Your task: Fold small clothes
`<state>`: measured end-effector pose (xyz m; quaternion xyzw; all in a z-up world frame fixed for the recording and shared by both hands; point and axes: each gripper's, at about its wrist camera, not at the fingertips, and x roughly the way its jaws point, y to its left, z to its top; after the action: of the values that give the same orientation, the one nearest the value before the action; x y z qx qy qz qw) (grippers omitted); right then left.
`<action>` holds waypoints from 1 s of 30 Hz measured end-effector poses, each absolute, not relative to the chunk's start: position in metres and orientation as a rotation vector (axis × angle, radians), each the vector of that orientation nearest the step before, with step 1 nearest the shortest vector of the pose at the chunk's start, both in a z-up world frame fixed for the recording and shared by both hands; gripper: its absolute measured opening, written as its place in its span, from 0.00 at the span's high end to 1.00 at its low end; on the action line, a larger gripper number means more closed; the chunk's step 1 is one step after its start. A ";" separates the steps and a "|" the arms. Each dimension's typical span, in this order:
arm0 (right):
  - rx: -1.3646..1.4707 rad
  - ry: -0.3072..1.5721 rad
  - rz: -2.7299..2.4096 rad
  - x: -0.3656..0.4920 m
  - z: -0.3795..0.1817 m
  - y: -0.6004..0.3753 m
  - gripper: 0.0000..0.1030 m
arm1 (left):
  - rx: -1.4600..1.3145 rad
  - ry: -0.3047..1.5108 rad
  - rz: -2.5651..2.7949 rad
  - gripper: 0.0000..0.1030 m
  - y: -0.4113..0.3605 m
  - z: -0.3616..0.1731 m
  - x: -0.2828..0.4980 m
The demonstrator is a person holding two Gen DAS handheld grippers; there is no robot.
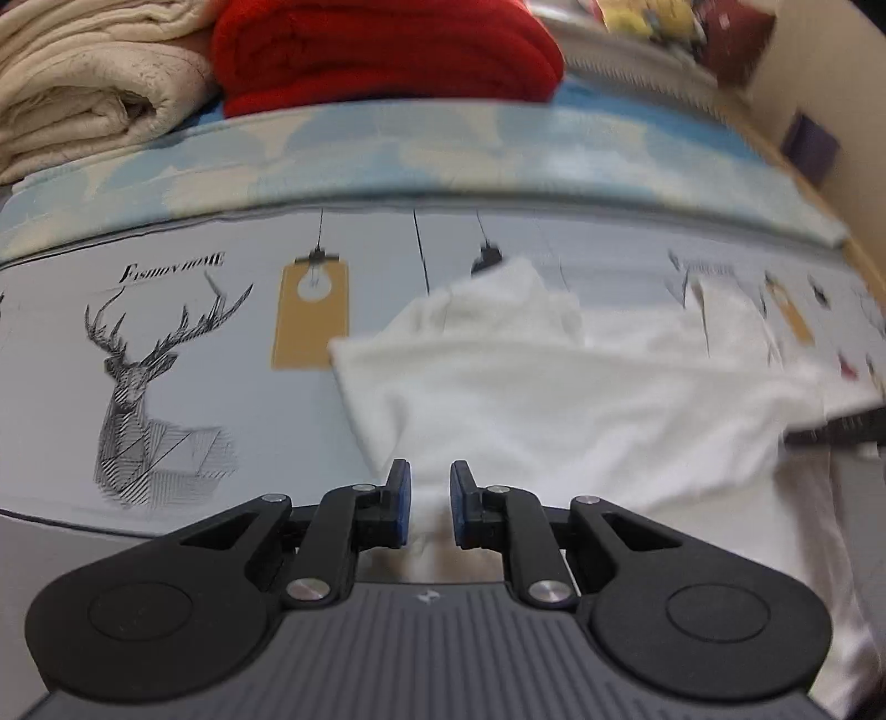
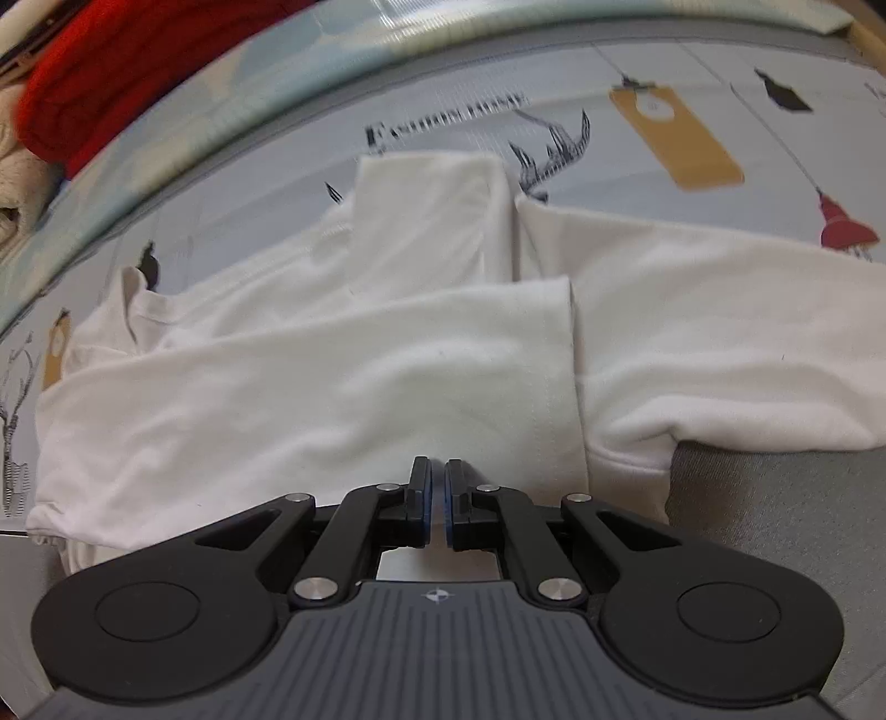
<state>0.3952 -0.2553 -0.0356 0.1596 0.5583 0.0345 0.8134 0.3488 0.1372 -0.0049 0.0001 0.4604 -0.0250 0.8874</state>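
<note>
While the white garment (image 1: 554, 399) lies spread over the printed bed sheet (image 1: 232, 354), the left gripper (image 1: 431, 501) sits at the bottom centre of its own view with its blue-padded fingers (image 1: 403, 498) parted by a clear gap. White cloth shows through that gap, but I cannot tell whether the pads touch it. The garment fills the centre and right of that frame, its near-left corner ending just left of the fingers, and a folded flap rises toward the upper middle. Left of it the sheet shows a line-drawn deer (image 1: 144, 376) and a tan tag with a light bulb (image 1: 312, 313). Along the top of the frame a pale blue patterned cover (image 1: 443, 149) runs across, with a folded red blanket (image 1: 382, 52) at upper centre and a cream blanket (image 1: 83, 83) at upper left.

From the right wrist view, the right gripper (image 2: 437, 498) is at the bottom centre, its fingers (image 2: 421, 493) drawn almost together with only a thin slit between them. The pads sit over the near edge of the white garment (image 2: 332, 376); whether cloth is pinched in the slit I cannot tell. A folded panel with a stitched hem lies across the middle, a sleeve-like flap points toward the upper centre, and another layer extends to the right edge. Grey fabric (image 2: 775, 498) fills the lower right.
</note>
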 end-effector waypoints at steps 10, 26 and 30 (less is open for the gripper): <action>0.344 1.168 0.036 0.382 -0.045 -0.282 0.96 | 0.123 1.160 0.022 0.85 0.129 -0.051 0.373; 0.484 0.867 -0.127 0.345 -0.004 -0.391 0.96 | 0.182 1.017 -0.002 0.79 0.086 -0.018 0.361; 0.548 0.726 -0.276 0.317 -0.001 -0.460 0.96 | 0.175 0.934 -0.039 0.79 0.067 0.003 0.357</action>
<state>0.3170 -0.4604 -0.0011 0.2638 0.3494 -0.1329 0.8892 0.3569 0.0672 0.0034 0.0842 0.4497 -0.0187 0.8890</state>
